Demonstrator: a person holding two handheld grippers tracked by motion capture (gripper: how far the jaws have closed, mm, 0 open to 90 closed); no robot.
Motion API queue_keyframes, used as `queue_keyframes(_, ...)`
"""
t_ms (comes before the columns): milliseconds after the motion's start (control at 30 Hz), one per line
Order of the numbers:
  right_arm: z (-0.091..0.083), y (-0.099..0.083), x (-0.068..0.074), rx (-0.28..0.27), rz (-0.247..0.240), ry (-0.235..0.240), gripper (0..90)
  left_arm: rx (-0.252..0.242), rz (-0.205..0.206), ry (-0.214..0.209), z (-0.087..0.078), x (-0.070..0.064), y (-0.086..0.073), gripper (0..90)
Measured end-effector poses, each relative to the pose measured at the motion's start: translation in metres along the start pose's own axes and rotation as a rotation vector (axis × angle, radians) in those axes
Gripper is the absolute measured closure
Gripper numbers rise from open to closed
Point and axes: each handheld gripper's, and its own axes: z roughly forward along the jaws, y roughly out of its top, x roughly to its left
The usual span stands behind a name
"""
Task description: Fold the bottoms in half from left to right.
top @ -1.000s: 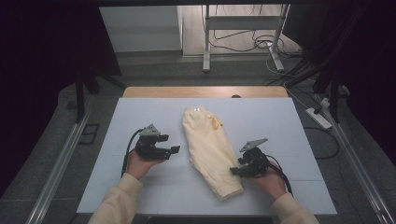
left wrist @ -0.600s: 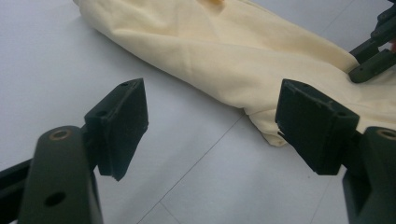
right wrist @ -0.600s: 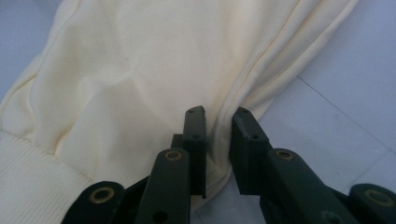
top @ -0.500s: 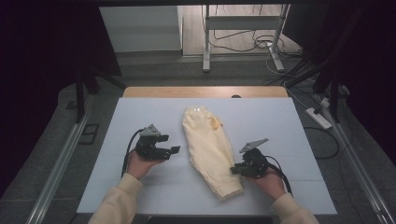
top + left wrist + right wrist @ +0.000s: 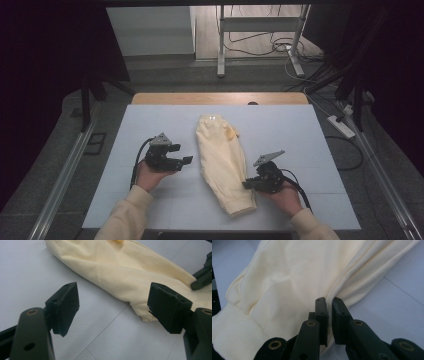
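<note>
A pale yellow garment point(image 5: 221, 165) lies folded lengthwise down the middle of the white table point(image 5: 150, 120), its ribbed cuff end nearest the person. The right gripper point(image 5: 329, 302) has its jaws pressed together on the garment's edge fold, pinching a seam of the cloth; how much fabric sits between them is hidden. The left gripper point(image 5: 112, 305) hovers just beside the garment over bare table, jaws spread wide, holding nothing. A darker yellow patch point(image 5: 230, 132) near the far end is too small to make out.
</note>
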Motion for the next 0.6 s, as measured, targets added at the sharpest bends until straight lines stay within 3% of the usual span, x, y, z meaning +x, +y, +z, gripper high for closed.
queue_keyframes(600,0.016,0.005,0.026,0.001,-0.049,0.072,83.8,0.002,0.004,0.002,0.0,-0.001,0.0,25.0)
